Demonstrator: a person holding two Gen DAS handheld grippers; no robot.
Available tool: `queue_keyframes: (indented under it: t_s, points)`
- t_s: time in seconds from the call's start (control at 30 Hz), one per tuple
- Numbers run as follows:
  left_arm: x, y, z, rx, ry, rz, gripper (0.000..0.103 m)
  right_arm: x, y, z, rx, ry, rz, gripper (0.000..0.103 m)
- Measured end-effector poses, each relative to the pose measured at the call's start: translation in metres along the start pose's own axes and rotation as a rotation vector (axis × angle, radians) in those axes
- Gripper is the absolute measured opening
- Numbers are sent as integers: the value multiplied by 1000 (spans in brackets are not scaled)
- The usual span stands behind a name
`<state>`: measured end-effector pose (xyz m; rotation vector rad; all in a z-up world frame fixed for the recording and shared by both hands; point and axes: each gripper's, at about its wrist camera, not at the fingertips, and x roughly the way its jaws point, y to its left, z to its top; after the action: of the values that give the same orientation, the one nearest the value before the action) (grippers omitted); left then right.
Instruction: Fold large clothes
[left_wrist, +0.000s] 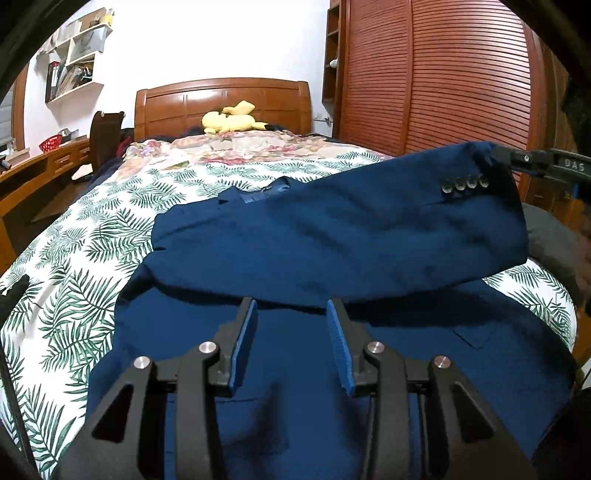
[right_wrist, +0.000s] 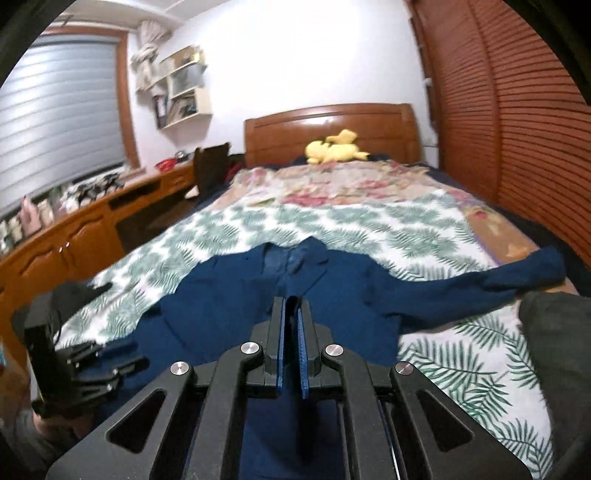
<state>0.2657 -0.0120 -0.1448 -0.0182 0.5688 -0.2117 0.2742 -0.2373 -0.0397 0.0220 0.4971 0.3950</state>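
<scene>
Four round buttons line the cuff of a navy woven jacket spread on the leaf-print bedspread. Beyond lie a yellow plush toy and wooden headboard. Left gripper hovers spread over the jacket; right gripper pinches the raised sleeve cuff.

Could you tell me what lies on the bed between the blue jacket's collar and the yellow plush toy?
In the right wrist view, palm-leaf bedding and then a floral blanket lie between the jacket collar and the toy.
</scene>
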Motion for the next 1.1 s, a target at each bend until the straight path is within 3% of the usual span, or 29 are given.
queue_keyframes:
  t_s: [0.33,0.47,0.67,1.1]
  points:
    - [-1,-6,0,23,-17,1,38,33,-34,-27,17,130,-149,4]
    - [-1,-12,1,30,-31,1,38,42,-40,-37,-17,150,-244,13]
    - [8,-28,2,56,-18,-11,38,49,-42,-47,-43,148,-192,14]
    - [18,-44,5,56,2,-38,38,103,-53,-94,-13,356,-126,14]
